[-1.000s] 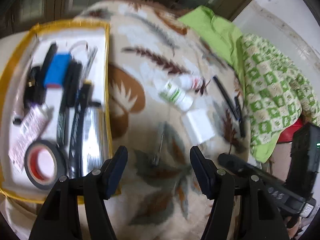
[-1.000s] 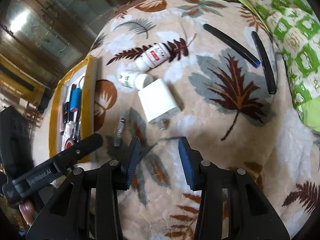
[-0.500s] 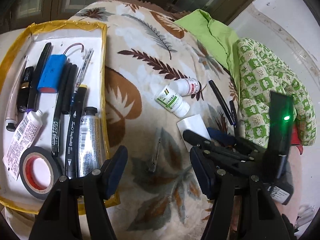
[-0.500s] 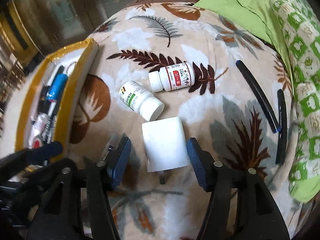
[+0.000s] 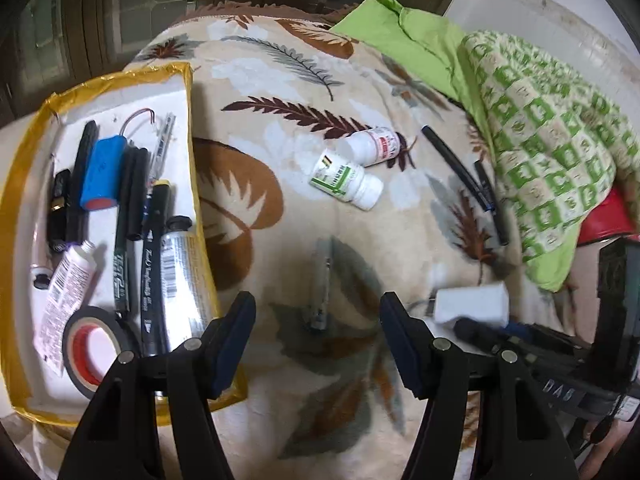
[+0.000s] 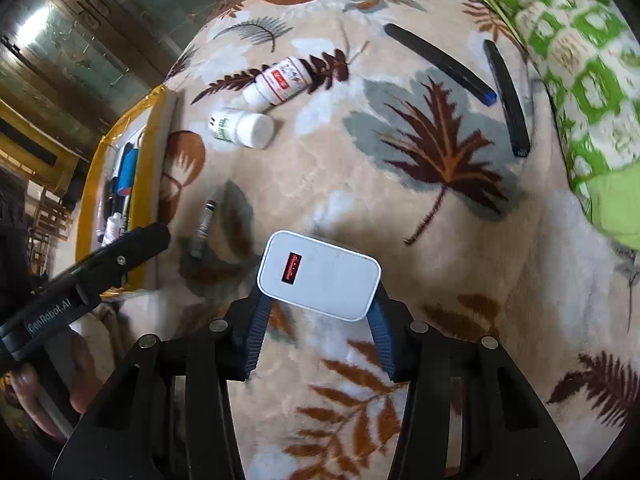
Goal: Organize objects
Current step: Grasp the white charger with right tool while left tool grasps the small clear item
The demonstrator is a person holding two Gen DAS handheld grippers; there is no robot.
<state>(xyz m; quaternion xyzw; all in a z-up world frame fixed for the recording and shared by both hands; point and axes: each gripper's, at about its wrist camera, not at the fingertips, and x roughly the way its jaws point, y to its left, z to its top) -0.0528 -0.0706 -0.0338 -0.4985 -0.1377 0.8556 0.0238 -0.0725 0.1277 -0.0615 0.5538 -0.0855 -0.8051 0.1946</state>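
Note:
My right gripper (image 6: 318,316) is shut on a white USB charger (image 6: 319,274) and holds it above the leaf-patterned blanket; the charger also shows in the left wrist view (image 5: 470,304). My left gripper (image 5: 318,338) is open and empty, hovering over a small grey metal piece (image 5: 321,284) on the blanket. A yellow-rimmed white tray (image 5: 188,92) at the left holds pens, a blue battery pack (image 5: 102,172), tubes and a roll of black tape (image 5: 92,350). Two white pill bottles (image 5: 346,180) (image 5: 374,146) and two black pens (image 5: 458,168) lie on the blanket.
Green cloth and a green-checked cloth (image 5: 552,148) are heaped at the right edge of the blanket. A red object (image 5: 604,220) sits beyond them. Dark wooden glass-fronted furniture (image 6: 80,48) stands behind the bed.
My right gripper closed on the white charger and lifted it off the blanket, drawing it toward the right and near side. My left gripper stayed open over the grey piece.

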